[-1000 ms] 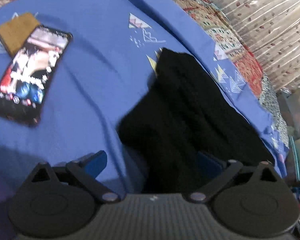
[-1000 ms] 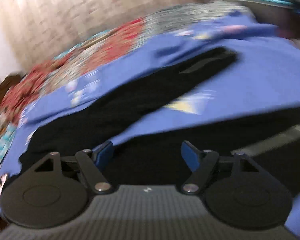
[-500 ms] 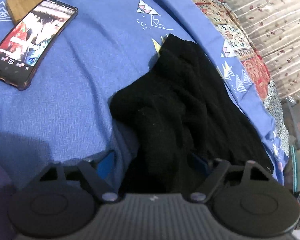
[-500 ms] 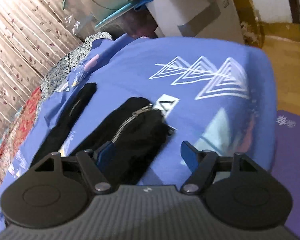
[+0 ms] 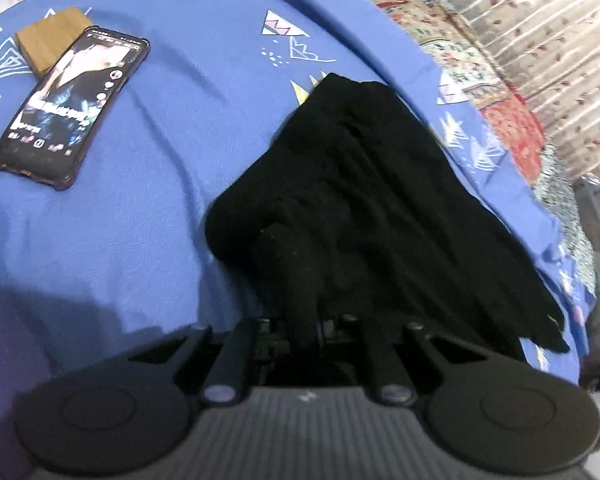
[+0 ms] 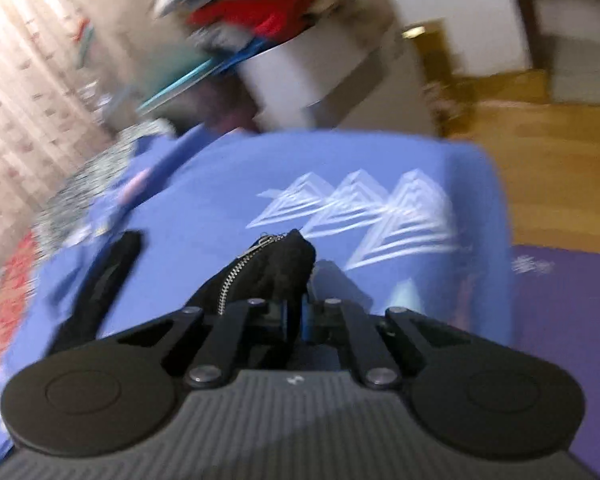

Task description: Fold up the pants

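The black pants lie crumpled on the blue bedsheet. The left tool is clenched on their near edge, and the right tool pinches the zipper end. Left of the pants rests a phone, overlapping a wooden block.

In the left wrist view, the bunched black fabric pants fill the near middle and right of the blue patterned bedsheet. Far left, a black-cased smartphone lies partly over a flat brown wooden block; bare sheet runs open between them and the pants. In the right wrist view, open sheet extends right to the bed's edge.
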### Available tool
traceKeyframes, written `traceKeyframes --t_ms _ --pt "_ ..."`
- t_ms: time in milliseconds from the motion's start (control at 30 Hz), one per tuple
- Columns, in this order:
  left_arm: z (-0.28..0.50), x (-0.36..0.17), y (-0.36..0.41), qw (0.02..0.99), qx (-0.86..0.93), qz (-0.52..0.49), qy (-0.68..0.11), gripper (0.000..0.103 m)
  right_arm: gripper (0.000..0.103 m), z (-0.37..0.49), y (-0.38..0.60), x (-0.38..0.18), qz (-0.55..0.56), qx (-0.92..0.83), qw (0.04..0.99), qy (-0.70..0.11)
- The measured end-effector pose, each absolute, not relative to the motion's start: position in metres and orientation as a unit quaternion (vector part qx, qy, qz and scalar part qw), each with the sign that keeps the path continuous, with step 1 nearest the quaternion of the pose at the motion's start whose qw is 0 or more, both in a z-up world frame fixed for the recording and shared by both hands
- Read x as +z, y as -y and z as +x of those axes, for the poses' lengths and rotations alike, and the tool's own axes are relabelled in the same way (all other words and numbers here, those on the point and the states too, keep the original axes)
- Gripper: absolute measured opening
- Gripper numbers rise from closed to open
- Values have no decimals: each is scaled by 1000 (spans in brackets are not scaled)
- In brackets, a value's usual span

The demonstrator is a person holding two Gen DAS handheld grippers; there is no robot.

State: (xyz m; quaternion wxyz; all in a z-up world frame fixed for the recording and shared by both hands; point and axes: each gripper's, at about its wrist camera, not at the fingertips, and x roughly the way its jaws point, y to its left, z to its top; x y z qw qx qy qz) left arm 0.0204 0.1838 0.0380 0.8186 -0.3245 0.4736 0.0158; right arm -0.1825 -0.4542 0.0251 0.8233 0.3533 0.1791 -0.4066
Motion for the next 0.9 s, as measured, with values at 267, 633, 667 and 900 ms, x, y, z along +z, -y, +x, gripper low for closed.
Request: traceKeyframes --t_ms 267,633,667,900 --pt "8 24 -190 812 18 -303 -499 33 55 -182 449 19 313 -454 806 -216" --pt "98 121 -193 926 28 -67 -370 58 55 -144 452 102 283 -410 851 -165" --pt "123 122 -183 930 21 -40 -365 62 55 -130 451 107 281 -392 860 -169" --pt "233 79 -102 929 -10 95 -358 71 56 18 446 118 281 -278 883 -253"
